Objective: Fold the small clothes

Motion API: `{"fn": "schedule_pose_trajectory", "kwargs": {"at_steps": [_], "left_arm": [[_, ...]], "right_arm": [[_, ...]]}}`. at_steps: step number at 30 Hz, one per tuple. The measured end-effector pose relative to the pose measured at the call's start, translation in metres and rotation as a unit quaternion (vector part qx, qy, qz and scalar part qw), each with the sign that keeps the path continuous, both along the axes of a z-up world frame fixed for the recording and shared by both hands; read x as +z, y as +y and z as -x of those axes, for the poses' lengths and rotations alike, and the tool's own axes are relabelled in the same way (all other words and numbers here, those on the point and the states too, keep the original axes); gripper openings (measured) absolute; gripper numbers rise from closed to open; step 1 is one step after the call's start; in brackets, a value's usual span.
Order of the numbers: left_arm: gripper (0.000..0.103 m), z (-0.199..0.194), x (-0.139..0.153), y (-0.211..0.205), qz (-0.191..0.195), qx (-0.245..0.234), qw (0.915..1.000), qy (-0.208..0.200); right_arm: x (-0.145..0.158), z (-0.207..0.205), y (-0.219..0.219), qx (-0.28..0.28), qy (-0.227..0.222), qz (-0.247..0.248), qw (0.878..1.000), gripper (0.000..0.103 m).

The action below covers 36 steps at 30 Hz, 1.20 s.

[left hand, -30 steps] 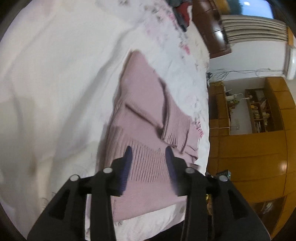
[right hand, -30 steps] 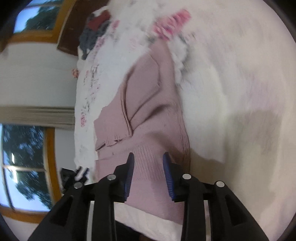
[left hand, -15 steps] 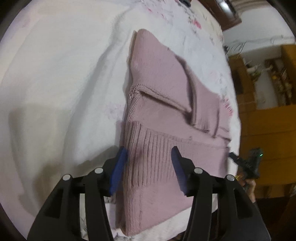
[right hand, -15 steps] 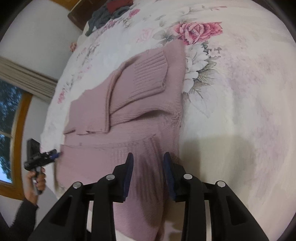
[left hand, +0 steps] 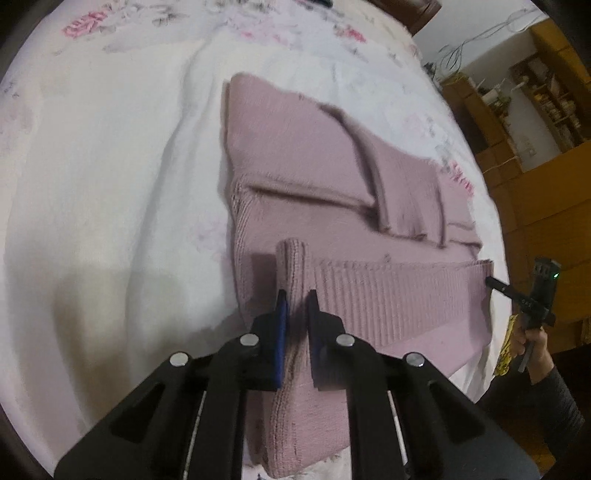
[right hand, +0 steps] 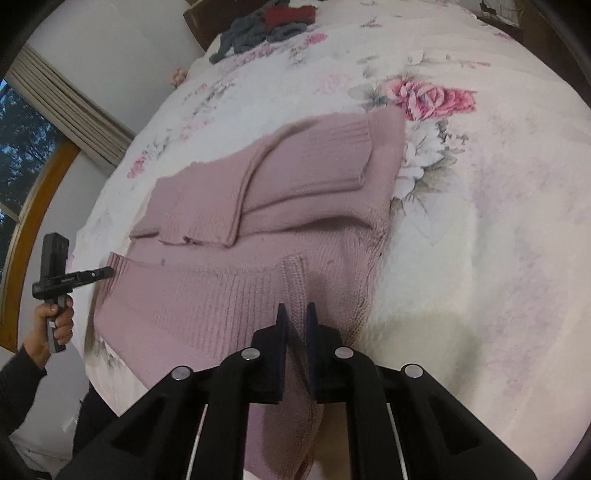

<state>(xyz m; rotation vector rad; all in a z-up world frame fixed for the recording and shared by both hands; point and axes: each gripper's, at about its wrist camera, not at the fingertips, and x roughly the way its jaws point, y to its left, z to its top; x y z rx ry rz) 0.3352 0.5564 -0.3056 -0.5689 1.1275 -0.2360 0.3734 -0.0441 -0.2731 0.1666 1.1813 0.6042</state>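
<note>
A pink knit sweater [left hand: 314, 166] lies flat on the bed with its sleeves folded across the body, also seen in the right wrist view [right hand: 314, 184]. My left gripper [left hand: 295, 295] is shut on a pinched-up fold of the ribbed hem at the hem's left corner. My right gripper [right hand: 295, 308] is shut on a similar fold at the hem's right corner. Each view shows the other hand-held gripper at the far end of the hem: the right gripper [left hand: 489, 281] and the left gripper [right hand: 110, 271].
A white bedsheet [right hand: 480, 221] with pink roses covers the bed. A pile of grey and red clothes [right hand: 266, 22] lies at the far end. Wooden cabinets [left hand: 546, 192] stand beyond the bed's edge on one side, a curtained window [right hand: 55, 92] on the other.
Both grippers were open above the hem before. They have come down and shut on the hem, each raising a small ridge of knit between its fingers.
</note>
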Motion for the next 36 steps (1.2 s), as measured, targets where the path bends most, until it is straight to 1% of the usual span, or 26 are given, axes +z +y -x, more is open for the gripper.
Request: {"fn": "schedule_pose_trajectory", "kwargs": {"at_steps": [1, 4, 7, 9, 10, 11, 13, 16, 18, 24, 29, 32, 36], "left_arm": [[0.007, 0.003, 0.007, 0.001, 0.007, 0.004, 0.9999, -0.012], [0.005, 0.015, 0.043, 0.008, 0.026, 0.009, 0.9974, -0.067], [0.005, 0.016, 0.081, 0.014, 0.033, 0.013, 0.9926, -0.116], [0.005, 0.003, 0.098, 0.023, 0.038, 0.022, 0.9901, -0.133], [0.005, -0.004, 0.102, 0.024, 0.037, 0.025, 0.9897, -0.136], [0.005, -0.015, 0.106, 0.025, 0.034, 0.030, 0.9896, -0.137], [0.005, -0.043, 0.106, 0.031, 0.034, 0.042, 0.9907, -0.125], [0.005, -0.087, 0.096, 0.034, 0.028, 0.051, 0.9932, -0.100], [0.005, -0.109, 0.087, 0.037, 0.020, 0.054, 0.9949, -0.083], [0.005, -0.168, 0.049, 0.043, 0.011, 0.065, 0.9971, -0.038], [0.005, -0.200, 0.010, 0.051, 0.016, 0.078, 0.9968, 0.004], [0.005, -0.213, -0.011, 0.053, 0.019, 0.081, 0.9963, 0.024], [0.005, -0.225, -0.039, 0.056, 0.014, 0.083, 0.9951, 0.051]], "right_arm": [[0.006, 0.001, 0.000, -0.004, -0.005, -0.006, 1.000, 0.009], [0.032, 0.008, -0.005, -0.006, -0.029, -0.027, 0.999, 0.008], [0.068, 0.008, -0.008, -0.008, -0.065, -0.040, 0.997, 0.008], [0.085, -0.004, -0.012, -0.020, -0.081, -0.046, 0.995, 0.008], [0.093, -0.013, -0.011, -0.029, -0.087, -0.050, 0.995, 0.008], [0.098, -0.023, -0.012, -0.037, -0.089, -0.053, 0.994, 0.008], [0.104, -0.049, -0.011, -0.051, -0.092, -0.052, 0.993, 0.008], [0.099, -0.089, -0.006, -0.069, -0.082, -0.035, 0.994, 0.008], [0.089, -0.117, 0.001, -0.078, -0.070, -0.021, 0.994, 0.008], [0.053, -0.169, 0.018, -0.097, -0.044, 0.013, 0.994, 0.008], [0.020, -0.196, 0.021, -0.108, -0.020, 0.042, 0.993, 0.008], [-0.006, -0.207, 0.020, -0.113, -0.001, 0.064, 0.992, 0.008], [-0.027, -0.216, 0.022, -0.115, 0.011, 0.074, 0.991, 0.008]]}}
